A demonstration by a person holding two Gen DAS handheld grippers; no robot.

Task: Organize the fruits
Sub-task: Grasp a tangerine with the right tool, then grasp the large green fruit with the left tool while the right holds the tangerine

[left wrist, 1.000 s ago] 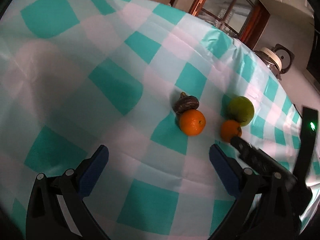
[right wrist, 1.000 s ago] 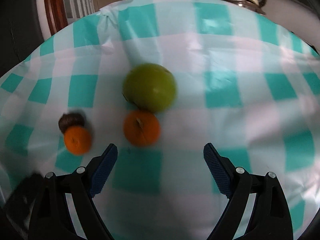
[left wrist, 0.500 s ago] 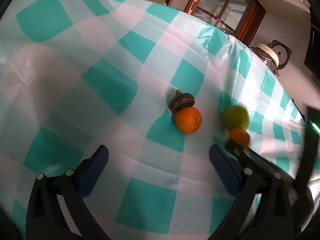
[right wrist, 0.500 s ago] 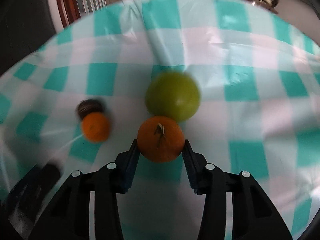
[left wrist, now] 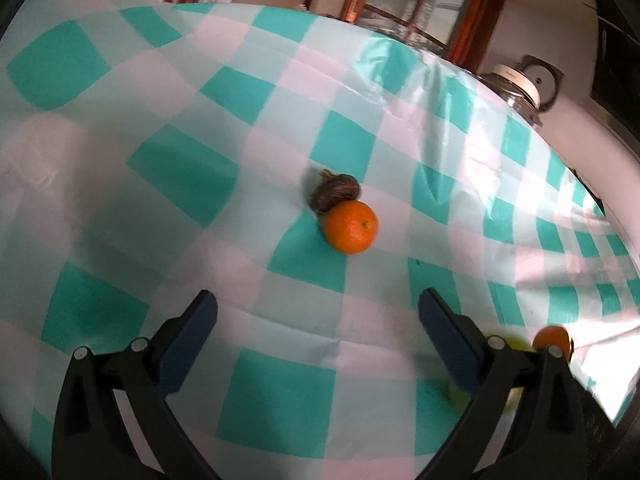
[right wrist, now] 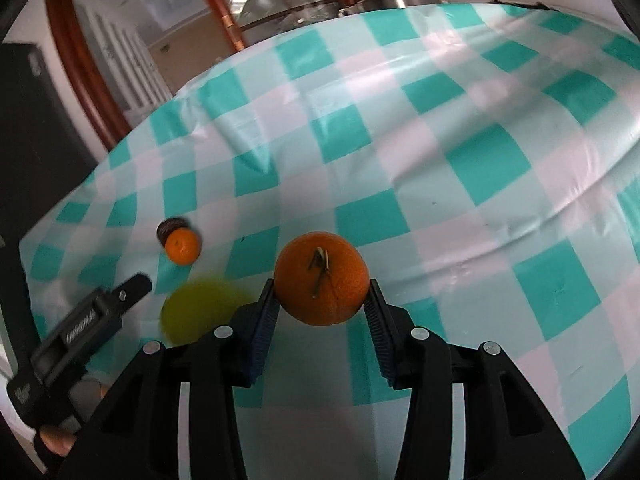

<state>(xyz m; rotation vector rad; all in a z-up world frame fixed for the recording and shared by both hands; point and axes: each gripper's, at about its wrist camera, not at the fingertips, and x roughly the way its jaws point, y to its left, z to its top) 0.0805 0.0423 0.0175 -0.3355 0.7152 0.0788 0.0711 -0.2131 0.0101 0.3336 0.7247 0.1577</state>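
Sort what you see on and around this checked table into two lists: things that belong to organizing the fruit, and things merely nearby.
Belongs to the job:
- stemmed orange, clamped in the right hand-held gripper
- second orange
- dark brown fruit touching it
- green fruit, blurred
- left hand-held gripper, open

Just nearby:
- checked tablecloth
- lidded appliance beyond the table
- glass-fronted wooden cabinet

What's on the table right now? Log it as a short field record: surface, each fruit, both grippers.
surface: table under a teal and white checked cloth
held fruit: orange with stem, clamped between the right gripper pads
loose orange: second orange, lying on the cloth
dark fruit: brown fruit, touching the second orange on its far side
green fruit: round green fruit, blurred, loose on the cloth
left gripper: left gripper open, nothing between its pads
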